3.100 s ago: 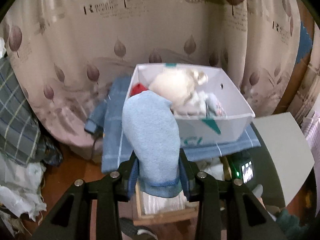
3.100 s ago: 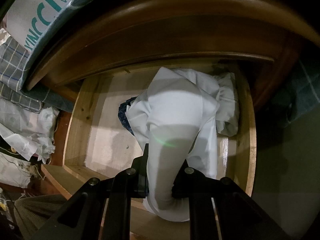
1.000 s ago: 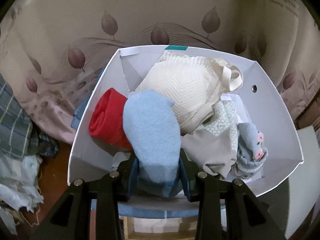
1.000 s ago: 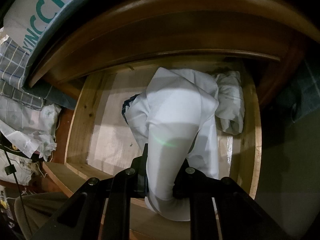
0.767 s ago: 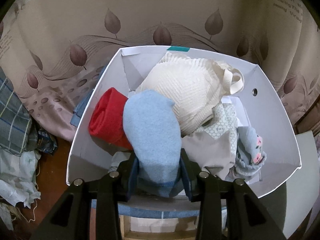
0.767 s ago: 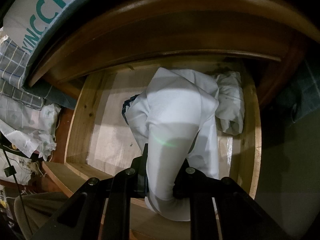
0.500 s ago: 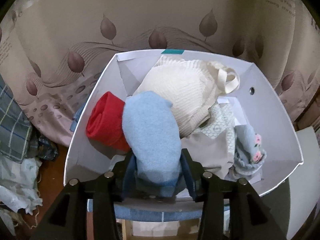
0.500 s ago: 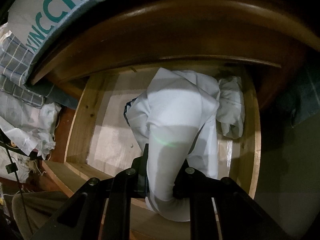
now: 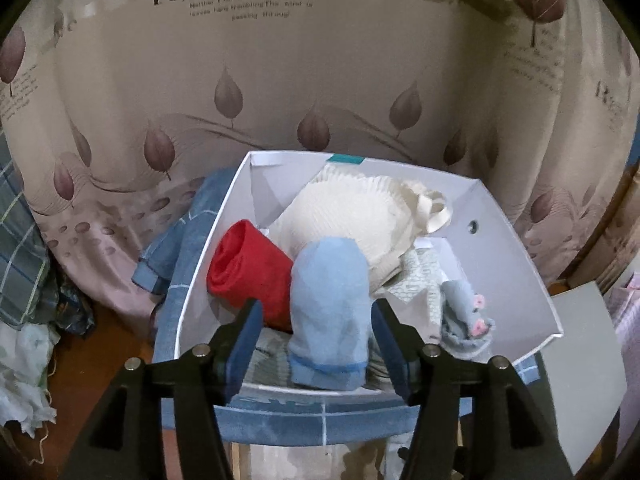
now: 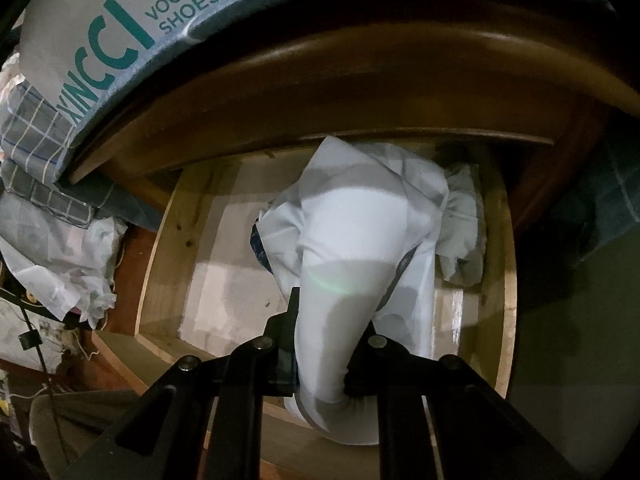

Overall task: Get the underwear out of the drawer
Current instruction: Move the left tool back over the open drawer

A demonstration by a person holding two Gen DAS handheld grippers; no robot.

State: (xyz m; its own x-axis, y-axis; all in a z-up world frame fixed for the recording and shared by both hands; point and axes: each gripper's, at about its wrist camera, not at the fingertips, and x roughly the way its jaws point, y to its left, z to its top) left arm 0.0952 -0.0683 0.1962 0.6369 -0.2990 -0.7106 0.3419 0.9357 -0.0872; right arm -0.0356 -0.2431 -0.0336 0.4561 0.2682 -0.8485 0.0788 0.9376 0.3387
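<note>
In the left wrist view, my left gripper (image 9: 318, 328) is open above the near edge of a white shoebox (image 9: 516, 248). A light blue underwear roll (image 9: 330, 312) lies in the box between the spread fingers, beside a red roll (image 9: 248, 272), a cream knitted piece (image 9: 360, 212) and a small grey floral piece (image 9: 466, 320). In the right wrist view, my right gripper (image 10: 322, 356) is shut on a white underwear garment (image 10: 352, 248) and holds it over the open wooden drawer (image 10: 168, 240). More white cloth (image 10: 464, 232) lies at the drawer's back right.
The shoebox rests on a blue checked cloth (image 9: 192, 248) in front of a leaf-print curtain (image 9: 280, 80). In the right wrist view, the box's printed side (image 10: 120, 28) sits on the dark wooden top above the drawer. Crumpled cloth (image 10: 68, 256) lies left of the drawer.
My left gripper has opened and let go of the light blue roll, which now lies in the box, and has pulled back. My right gripper still holds the white garment and has shifted slightly.
</note>
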